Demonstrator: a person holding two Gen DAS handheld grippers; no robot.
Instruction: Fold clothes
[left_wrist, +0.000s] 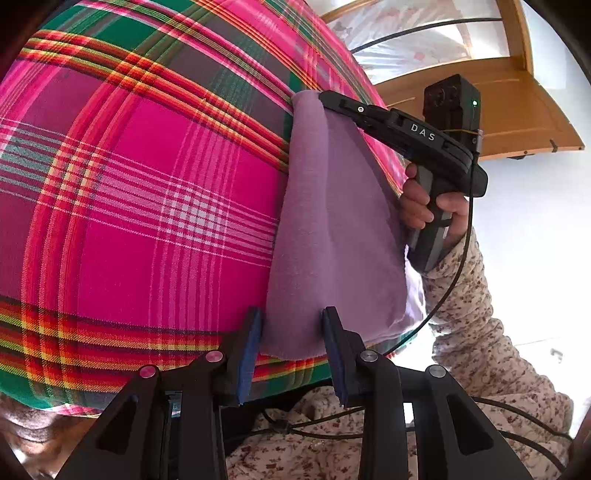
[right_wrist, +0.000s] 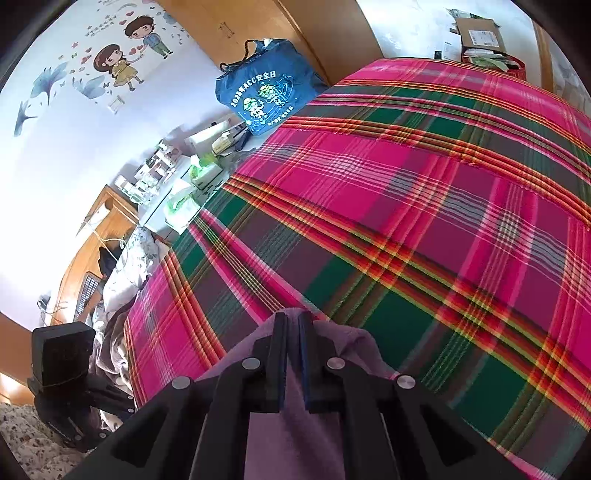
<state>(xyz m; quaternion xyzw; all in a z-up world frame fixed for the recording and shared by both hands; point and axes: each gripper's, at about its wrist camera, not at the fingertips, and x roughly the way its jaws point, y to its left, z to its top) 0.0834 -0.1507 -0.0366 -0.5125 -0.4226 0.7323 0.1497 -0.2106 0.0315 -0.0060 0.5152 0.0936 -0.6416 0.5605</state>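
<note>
The soft, light lilac knit garment (left_wrist: 317, 229) lies on the bed's pink-and-green plaid cover (left_wrist: 147, 177); it looks limp and is best taken by edges or corners. The right gripper (right_wrist: 292, 321) has its jaws clamped on the far end. The left gripper (left_wrist: 291, 317) has jaws apart, straddling the near edge without pinching it.

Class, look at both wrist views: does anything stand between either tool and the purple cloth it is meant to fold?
Nothing visible does. The right tool is already shut on the purple cloth at its far end. The left tool straddles the near edge, fingers apart, with only cloth between them. Around it lies only the plaid bedcover.
</note>
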